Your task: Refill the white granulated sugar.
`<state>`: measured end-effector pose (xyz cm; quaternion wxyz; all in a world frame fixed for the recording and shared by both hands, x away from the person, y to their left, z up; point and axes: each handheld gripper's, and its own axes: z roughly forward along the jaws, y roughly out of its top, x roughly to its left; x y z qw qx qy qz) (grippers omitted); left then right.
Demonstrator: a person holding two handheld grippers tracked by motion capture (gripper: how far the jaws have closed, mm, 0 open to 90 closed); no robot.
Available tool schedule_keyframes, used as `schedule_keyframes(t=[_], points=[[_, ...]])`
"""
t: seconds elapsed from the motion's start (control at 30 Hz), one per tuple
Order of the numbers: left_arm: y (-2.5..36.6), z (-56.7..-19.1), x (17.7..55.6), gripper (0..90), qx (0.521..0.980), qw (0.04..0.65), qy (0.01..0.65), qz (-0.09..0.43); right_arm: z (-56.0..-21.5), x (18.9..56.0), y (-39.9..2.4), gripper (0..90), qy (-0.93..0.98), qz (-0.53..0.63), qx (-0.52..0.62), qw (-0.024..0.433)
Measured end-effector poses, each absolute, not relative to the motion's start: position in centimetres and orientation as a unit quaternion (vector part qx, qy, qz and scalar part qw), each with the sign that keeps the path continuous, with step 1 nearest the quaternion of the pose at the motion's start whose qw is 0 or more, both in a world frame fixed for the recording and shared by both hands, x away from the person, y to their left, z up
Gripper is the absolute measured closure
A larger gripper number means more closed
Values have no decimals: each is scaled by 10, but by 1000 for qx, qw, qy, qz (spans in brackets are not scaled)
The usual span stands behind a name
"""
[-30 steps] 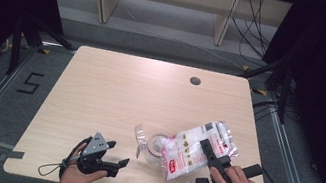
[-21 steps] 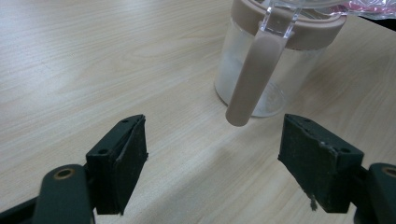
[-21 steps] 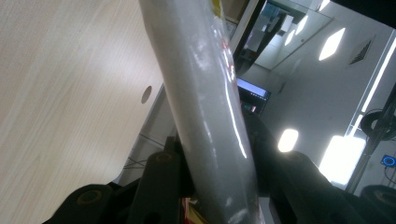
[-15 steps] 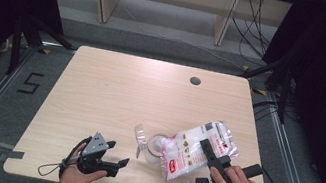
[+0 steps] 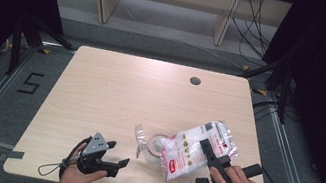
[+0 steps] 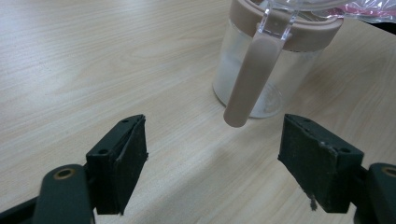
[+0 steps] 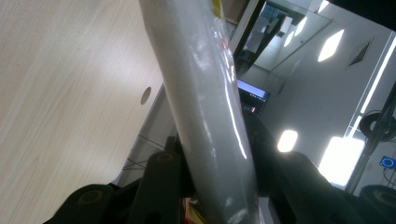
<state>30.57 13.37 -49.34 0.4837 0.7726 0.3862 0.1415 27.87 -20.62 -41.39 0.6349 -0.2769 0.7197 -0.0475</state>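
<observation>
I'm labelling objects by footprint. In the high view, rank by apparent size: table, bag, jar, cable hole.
1. table
2. bag
3. jar, partly hidden under the bag, so less sure
4. cable hole

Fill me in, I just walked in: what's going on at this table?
A person works with two handheld grippers. The right gripper is clamped on a clear plastic bag of white contents, holding it tilted over an open glass jar with a brown lid. The left gripper waits open beside the jar, holding nothing.
</observation>
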Motion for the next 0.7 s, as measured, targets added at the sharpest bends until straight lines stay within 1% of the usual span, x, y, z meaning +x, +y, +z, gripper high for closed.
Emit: schedule_keyframes(t=[0.37,0.7], points=[[134,-493,306,228,773,484,385,142,-418,277,-208,723,732,-38,-243,635],[134,-493,306,228,772,486,384,142,-417,277,-208,726,730,-40,-250,635]])
